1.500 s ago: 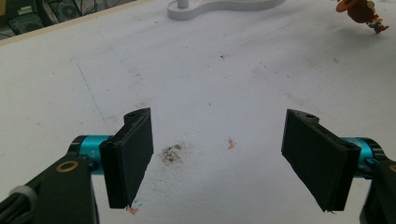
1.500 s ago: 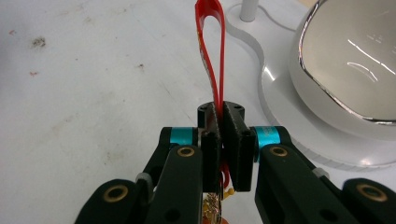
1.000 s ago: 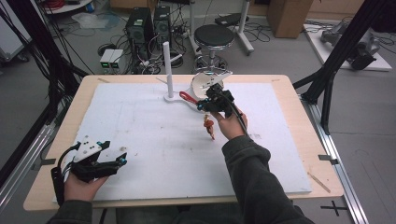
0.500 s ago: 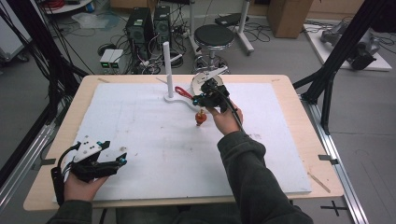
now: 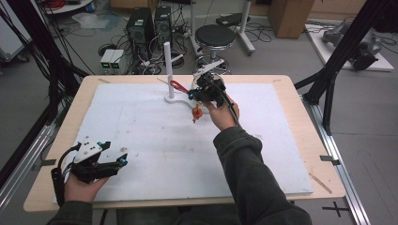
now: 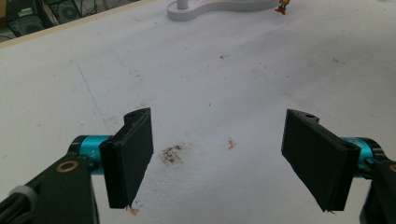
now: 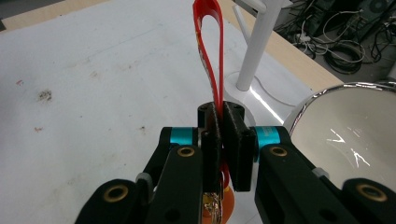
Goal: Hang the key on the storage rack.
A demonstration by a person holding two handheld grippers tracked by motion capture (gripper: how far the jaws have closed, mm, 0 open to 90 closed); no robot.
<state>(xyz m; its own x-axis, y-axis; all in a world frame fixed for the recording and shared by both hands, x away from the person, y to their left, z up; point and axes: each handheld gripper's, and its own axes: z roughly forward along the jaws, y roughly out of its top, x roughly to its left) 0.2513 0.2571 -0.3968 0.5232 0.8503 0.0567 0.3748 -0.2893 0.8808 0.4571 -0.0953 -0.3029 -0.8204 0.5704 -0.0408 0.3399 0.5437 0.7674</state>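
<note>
Two black jaws of the right gripper (image 7: 223, 140) pinch a red strap (image 7: 210, 51), raised beside the white post (image 5: 167, 65); an orange charm (image 5: 196, 112) dangles below, too small to identify. Left gripper (image 6: 224, 158) rests wide apart, empty.

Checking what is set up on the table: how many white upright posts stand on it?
1. The white post rises from its white base at the far middle of the table, just left of the right gripper, which holds a red strap.
</note>
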